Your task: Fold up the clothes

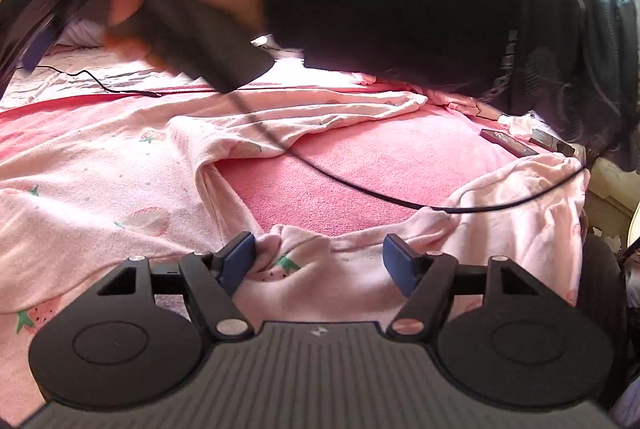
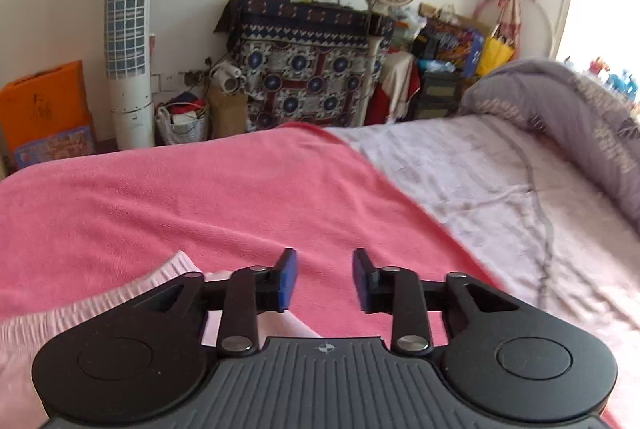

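A pale pink garment with a strawberry print [image 1: 92, 181] lies spread on a pink blanket [image 1: 360, 169] on the bed. My left gripper [image 1: 320, 261] is open, its blue pads on either side of a bunched fold of the garment [image 1: 304, 269] without pinching it. My right gripper [image 2: 325, 279] is open and empty above the pink blanket [image 2: 180, 205]; a ribbed pink hem of the garment [image 2: 100, 305] lies under its left side. In the left wrist view the person's hand holds the other gripper's handle [image 1: 200, 41] above the bed.
A black cable [image 1: 360, 189] runs across the blanket and garment. A dark flat device [image 1: 508, 143] lies at the bed's right edge. A grey quilt [image 2: 568, 117] and pale sheet [image 2: 480, 189] lie on the right. Beyond the bed stand a tower fan [image 2: 130, 41] and cluttered furniture [image 2: 304, 77].
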Demonstrator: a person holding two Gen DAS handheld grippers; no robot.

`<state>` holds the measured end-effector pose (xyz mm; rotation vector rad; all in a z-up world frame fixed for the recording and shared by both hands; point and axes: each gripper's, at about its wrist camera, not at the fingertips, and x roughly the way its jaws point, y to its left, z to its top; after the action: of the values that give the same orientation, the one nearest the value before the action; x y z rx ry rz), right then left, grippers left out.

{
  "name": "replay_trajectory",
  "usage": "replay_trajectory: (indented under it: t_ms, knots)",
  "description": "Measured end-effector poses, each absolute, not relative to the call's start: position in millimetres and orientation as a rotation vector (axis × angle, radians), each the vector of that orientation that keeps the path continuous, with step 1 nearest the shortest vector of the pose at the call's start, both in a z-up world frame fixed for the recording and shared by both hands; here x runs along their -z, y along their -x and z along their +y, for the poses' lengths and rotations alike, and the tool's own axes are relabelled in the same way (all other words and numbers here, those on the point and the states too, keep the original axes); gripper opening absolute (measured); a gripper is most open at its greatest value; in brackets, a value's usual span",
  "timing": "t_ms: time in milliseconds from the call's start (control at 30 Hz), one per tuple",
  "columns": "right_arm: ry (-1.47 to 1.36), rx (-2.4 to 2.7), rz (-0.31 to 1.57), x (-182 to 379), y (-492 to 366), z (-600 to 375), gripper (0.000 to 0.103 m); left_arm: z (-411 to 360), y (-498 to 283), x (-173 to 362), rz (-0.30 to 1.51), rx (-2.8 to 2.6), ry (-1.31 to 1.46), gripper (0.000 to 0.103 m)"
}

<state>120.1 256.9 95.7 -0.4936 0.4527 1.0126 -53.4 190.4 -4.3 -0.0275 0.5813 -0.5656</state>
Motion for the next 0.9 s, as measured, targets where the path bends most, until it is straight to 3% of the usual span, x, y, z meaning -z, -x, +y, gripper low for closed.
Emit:
replay_trajectory:
  t_ms: [100,233,300,433,533,667,833,867,900]
  knots:
    - [0.452,-0.955,0.408,-137.5,-99.9,183.6,0.049,196.5,51.8,3.1,0.571,0.580,0.070,0.074]
    - [0.409,-0.869,0.321,-174.8,-36.7,71.3,0.065,209.6,59.2,-3.2,0.512,0.527,0.130,0.077]
    - [0.420,-0.853,0.272,-173.4,6.6,25.8,0.073,215.1,70.0,-11.5,0.476,0.437,0.167,0.077]
    - [0.419,-0.883,0.223,-144.0,94.3,-34.8,0.074,223.2,99.4,-25.0,0.442,0.321,0.255,0.077]
    - [0.426,-0.966,0.235,-101.1,148.7,-43.7,0.071,220.2,130.1,-27.5,0.456,0.217,0.232,0.077]
    - [0.547,-1.055,0.234,-48.6,205.3,-19.5,0.054,216.1,154.7,-24.4,0.500,0.102,0.166,0.077]
    - [0.794,-1.014,0.093,10.6,253.2,28.9,0.053,220.5,164.1,-11.7,0.562,-0.016,0.126,0.077]
    - [0.856,-0.987,0.048,22.2,258.7,36.7,0.045,223.4,165.7,-9.7,0.566,-0.033,0.124,0.078]
    - [0.927,-0.952,0.022,36.9,262.9,45.0,0.028,226.3,167.4,-7.8,0.570,-0.050,0.121,0.078]
